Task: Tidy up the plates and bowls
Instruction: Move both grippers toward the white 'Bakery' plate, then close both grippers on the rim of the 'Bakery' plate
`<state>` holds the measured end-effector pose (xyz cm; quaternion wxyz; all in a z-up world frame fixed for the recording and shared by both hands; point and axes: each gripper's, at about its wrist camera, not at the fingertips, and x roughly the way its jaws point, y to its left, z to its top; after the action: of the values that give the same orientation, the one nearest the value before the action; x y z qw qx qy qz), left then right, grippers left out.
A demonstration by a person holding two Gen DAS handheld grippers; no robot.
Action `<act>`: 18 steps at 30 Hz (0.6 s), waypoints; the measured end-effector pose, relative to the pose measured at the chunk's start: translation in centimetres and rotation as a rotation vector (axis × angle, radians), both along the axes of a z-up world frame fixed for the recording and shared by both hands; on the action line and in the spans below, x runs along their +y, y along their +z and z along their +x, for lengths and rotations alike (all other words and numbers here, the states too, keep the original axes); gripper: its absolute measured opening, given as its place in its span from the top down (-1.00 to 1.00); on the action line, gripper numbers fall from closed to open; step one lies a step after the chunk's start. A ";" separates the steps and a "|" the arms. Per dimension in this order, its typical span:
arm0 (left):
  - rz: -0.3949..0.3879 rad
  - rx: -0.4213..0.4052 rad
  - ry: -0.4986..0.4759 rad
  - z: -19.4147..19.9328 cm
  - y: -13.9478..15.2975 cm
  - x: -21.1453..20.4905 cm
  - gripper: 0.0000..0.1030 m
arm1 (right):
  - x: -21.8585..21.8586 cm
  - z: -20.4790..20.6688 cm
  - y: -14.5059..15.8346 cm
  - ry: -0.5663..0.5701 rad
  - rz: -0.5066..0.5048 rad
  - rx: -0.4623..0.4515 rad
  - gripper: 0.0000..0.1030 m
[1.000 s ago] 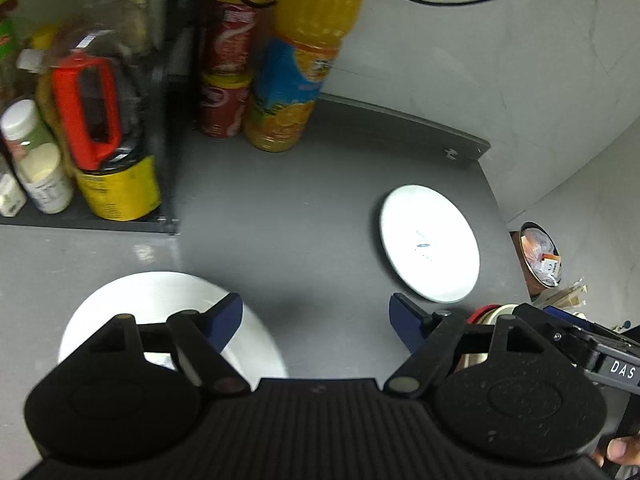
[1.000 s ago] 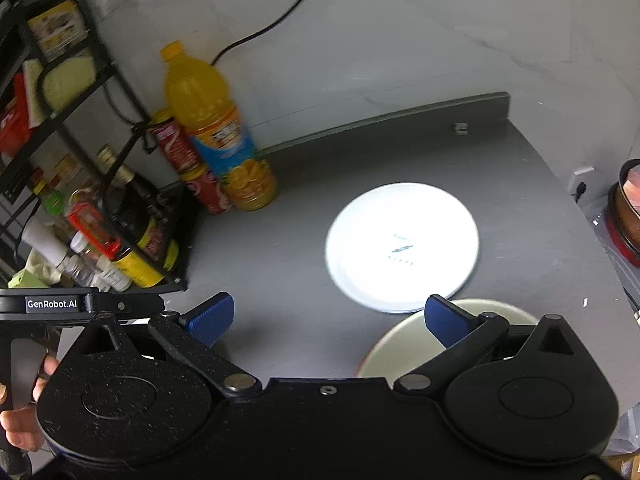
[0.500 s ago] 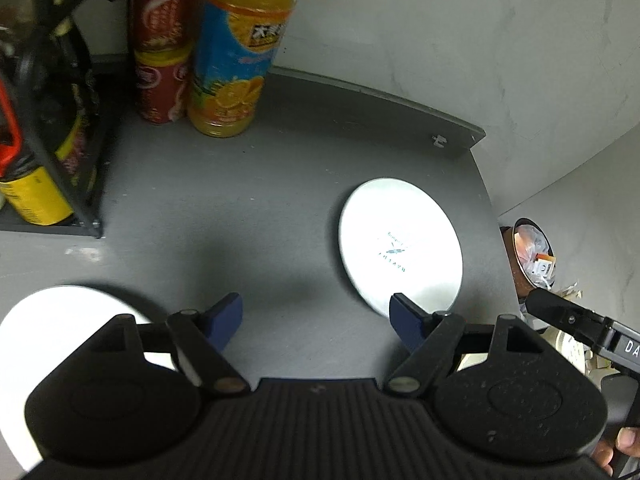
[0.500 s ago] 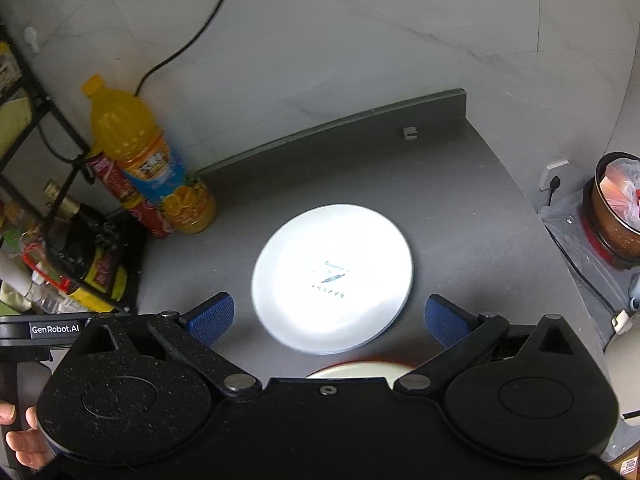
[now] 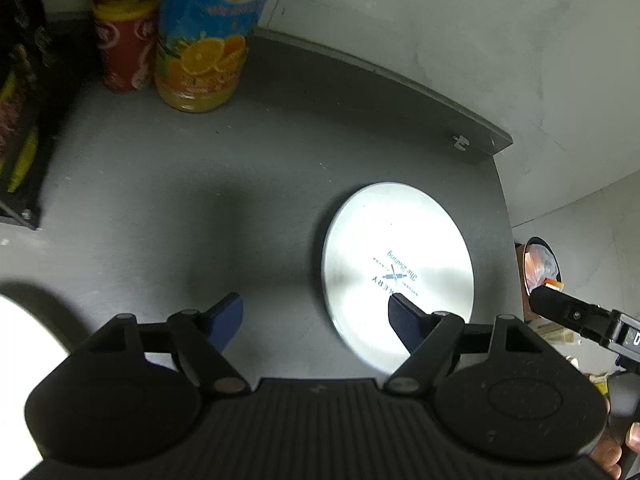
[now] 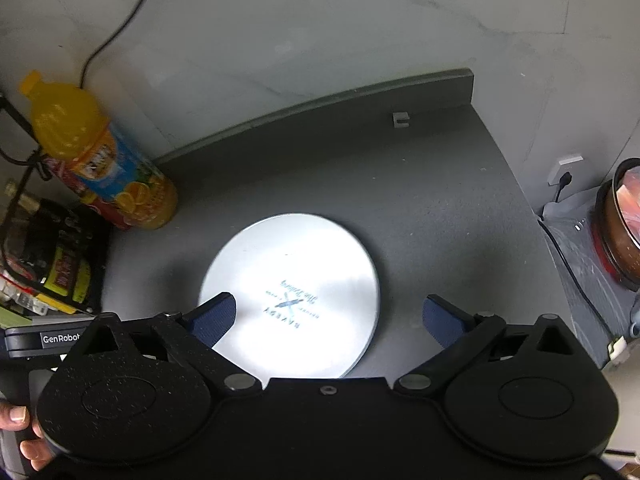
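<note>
A white plate with a blue logo (image 5: 398,268) (image 6: 292,292) lies flat on the dark grey counter (image 5: 200,168). My left gripper (image 5: 316,314) is open above the counter, its right finger over the plate's near edge. My right gripper (image 6: 328,316) is open above the same plate, which lies between its blue fingertips (image 6: 214,314). Nothing is held by either. A second white plate (image 5: 20,340) shows at the left edge of the left wrist view, partly hidden behind the gripper body.
An orange juice bottle (image 5: 208,36) (image 6: 104,168) and red cans (image 5: 124,40) stand at the back left beside a black rack (image 6: 52,256) of jars. The counter's right edge (image 6: 532,216) drops to a bin (image 5: 540,268) and a pot (image 6: 624,220). A cable runs down the wall.
Both grippers moved forward and down toward the logo plate, which now looks larger. The red-rimmed bowl near the right gripper has left view. The left plate slid further out of frame.
</note>
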<state>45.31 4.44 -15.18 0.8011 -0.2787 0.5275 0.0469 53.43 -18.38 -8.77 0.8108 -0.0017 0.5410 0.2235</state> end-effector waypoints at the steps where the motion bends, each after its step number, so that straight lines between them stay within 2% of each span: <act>1: -0.006 0.006 0.007 0.4 -0.4 -0.1 -0.50 | 0.1 0.5 -0.4 0.006 -0.008 0.009 -0.94; 10: -0.052 0.042 0.071 2.3 -4.0 -0.3 -0.45 | 0.6 3.8 -3.4 0.082 -0.082 0.078 -0.92; 16: -0.063 0.058 0.100 2.7 -5.1 -0.1 -0.26 | 1.3 4.8 -5.1 0.133 -0.101 0.129 -0.85; 18: -0.073 0.061 0.103 2.8 -5.4 0.0 -0.10 | 1.6 5.0 -5.6 0.140 -0.111 0.132 -0.84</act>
<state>48.12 4.39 -20.58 0.7706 -0.3331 0.5379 0.0771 58.46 -16.83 -14.38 0.7544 -0.0697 0.6035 0.2486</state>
